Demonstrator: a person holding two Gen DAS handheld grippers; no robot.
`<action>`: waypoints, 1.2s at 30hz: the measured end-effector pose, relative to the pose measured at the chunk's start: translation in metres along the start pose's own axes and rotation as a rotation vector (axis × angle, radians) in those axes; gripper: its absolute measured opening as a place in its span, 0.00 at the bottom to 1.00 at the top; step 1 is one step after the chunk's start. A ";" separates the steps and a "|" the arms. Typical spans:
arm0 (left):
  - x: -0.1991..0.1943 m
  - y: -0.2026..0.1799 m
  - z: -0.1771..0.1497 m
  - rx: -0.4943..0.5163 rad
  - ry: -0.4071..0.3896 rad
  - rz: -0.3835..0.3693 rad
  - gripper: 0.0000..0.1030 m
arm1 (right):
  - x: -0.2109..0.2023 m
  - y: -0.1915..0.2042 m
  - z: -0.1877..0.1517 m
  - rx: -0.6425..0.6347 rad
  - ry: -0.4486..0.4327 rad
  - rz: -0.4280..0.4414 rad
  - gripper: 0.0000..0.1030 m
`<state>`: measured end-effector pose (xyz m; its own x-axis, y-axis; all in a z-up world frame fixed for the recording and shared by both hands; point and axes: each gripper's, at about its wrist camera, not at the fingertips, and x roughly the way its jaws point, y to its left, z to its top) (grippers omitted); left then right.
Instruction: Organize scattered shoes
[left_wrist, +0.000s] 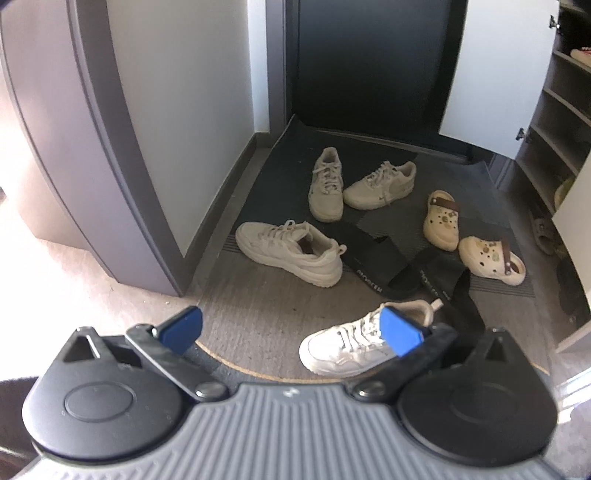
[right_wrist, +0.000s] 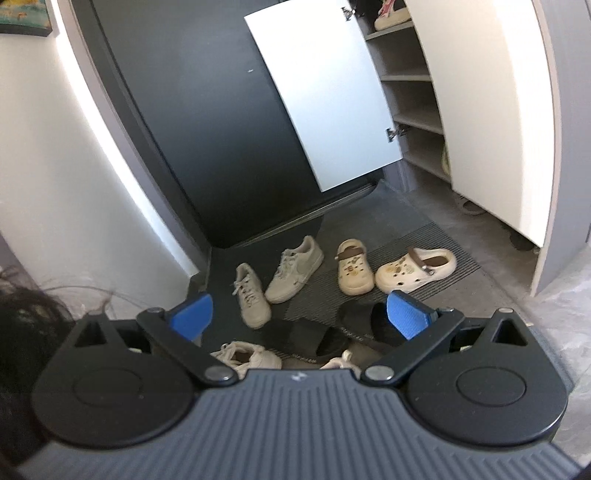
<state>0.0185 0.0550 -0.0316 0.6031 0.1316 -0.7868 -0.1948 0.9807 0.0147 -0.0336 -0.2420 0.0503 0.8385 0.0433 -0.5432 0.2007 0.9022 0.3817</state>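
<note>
Shoes lie scattered on a dark entry mat (left_wrist: 388, 229). Two beige sneakers (left_wrist: 327, 184) (left_wrist: 380, 184) lie at the back. Two white sneakers lie nearer: one (left_wrist: 288, 251) at the left, one (left_wrist: 347, 347) just beyond my left gripper (left_wrist: 291, 330), which is open and empty above the floor. Two cream clogs (left_wrist: 441, 219) (left_wrist: 493, 260) lie at the right. Two black slides (left_wrist: 376, 264) (left_wrist: 443, 277) lie in the middle. My right gripper (right_wrist: 301, 317) is open and empty, held above the slides (right_wrist: 354, 328); the clogs (right_wrist: 354, 271) (right_wrist: 415, 269) and beige sneakers (right_wrist: 295, 269) lie beyond it.
An open shoe cabinet (right_wrist: 417, 122) with shelves stands at the right, its white door (right_wrist: 325, 96) swung out. A dark entrance door (left_wrist: 369, 62) is at the back. A white wall (left_wrist: 177, 122) bounds the left. A brown slipper (left_wrist: 543, 230) lies by the cabinet.
</note>
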 end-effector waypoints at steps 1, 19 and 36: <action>0.000 -0.001 0.000 0.001 0.001 -0.001 1.00 | 0.000 -0.002 0.000 0.001 0.002 -0.007 1.00; -0.003 -0.004 0.002 -0.018 0.007 0.007 1.00 | -0.009 0.000 0.000 -0.031 -0.071 -0.051 1.00; -0.004 0.000 0.004 -0.036 0.013 0.008 1.00 | -0.015 0.012 -0.005 -0.139 -0.162 -0.094 1.00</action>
<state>0.0190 0.0553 -0.0263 0.5916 0.1373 -0.7945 -0.2270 0.9739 -0.0008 -0.0465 -0.2301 0.0596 0.8922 -0.1026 -0.4399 0.2190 0.9500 0.2226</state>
